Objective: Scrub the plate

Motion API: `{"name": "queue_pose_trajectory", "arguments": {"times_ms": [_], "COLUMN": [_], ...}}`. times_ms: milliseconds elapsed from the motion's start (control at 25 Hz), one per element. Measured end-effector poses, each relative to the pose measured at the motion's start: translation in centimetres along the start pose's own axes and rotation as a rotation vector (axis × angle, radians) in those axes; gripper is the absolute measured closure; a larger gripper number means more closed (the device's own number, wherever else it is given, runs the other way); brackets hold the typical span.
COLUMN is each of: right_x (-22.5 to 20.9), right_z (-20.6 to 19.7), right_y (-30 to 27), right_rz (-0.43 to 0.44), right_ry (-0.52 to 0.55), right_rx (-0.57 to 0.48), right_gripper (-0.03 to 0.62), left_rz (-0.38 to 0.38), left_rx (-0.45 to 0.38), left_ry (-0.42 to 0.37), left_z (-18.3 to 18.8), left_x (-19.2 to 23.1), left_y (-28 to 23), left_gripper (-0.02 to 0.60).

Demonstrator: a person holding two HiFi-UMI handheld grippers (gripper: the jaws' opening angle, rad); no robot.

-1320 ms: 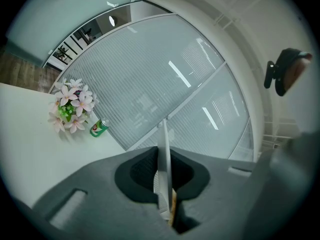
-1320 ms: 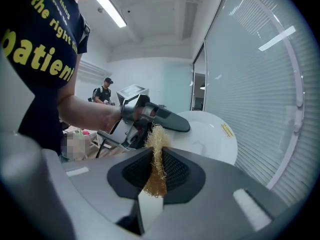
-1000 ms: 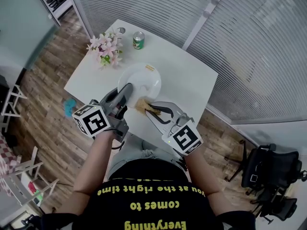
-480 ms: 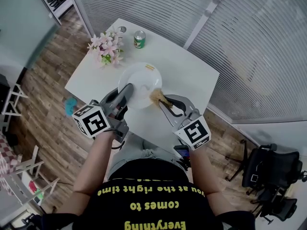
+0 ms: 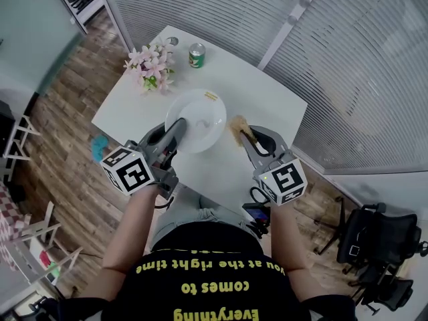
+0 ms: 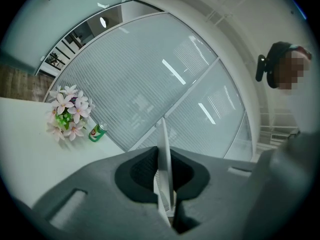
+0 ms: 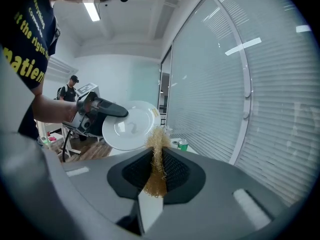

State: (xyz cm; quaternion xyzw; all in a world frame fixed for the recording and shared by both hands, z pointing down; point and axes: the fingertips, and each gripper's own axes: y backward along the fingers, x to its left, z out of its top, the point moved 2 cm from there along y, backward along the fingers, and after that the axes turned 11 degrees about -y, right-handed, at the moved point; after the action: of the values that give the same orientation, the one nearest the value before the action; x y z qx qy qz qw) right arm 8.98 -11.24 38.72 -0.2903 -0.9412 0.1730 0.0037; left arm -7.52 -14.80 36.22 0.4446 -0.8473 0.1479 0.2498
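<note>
Your left gripper is clamped on the rim of the tipped plate mid-frame, its face toward your right gripper, which pinches a scrubber just right of it.

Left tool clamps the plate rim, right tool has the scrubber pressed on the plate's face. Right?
Not quite. The scrubber in the right tool is off the plate, apart from it beside its edge, as the head view shows. The left tool does clamp the plate rim.
</note>
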Motion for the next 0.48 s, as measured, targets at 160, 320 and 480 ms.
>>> {"name": "queue_pose_trajectory", "arguments": {"times_ms": [160, 320, 480], "right_x": [-1.0, -1.3, -1.4], "right_z": [0.6, 0.8, 1.0], "right_y": [0.6, 1.0, 1.2], "right_rz": [-0.025, -0.031, -0.034], "right_ry": [-0.018, -0.025, -0.027], "right_rx": [-0.018, -0.031, -0.035], "right_gripper": [0.543, 0.543, 0.543], "left_rz": [0.013, 0.022, 0.035], "left_rx": [0.023, 0.045, 0.08], "left_ry": [-0.102, -0.191, -0.3], "left_z": [0.1, 0.1, -0.1], "left_x": [-0.3, -0.5, -0.7], "left_y": [0.0, -0.1, -0.2], "left_gripper": [0.56, 0.561, 0.561]}}
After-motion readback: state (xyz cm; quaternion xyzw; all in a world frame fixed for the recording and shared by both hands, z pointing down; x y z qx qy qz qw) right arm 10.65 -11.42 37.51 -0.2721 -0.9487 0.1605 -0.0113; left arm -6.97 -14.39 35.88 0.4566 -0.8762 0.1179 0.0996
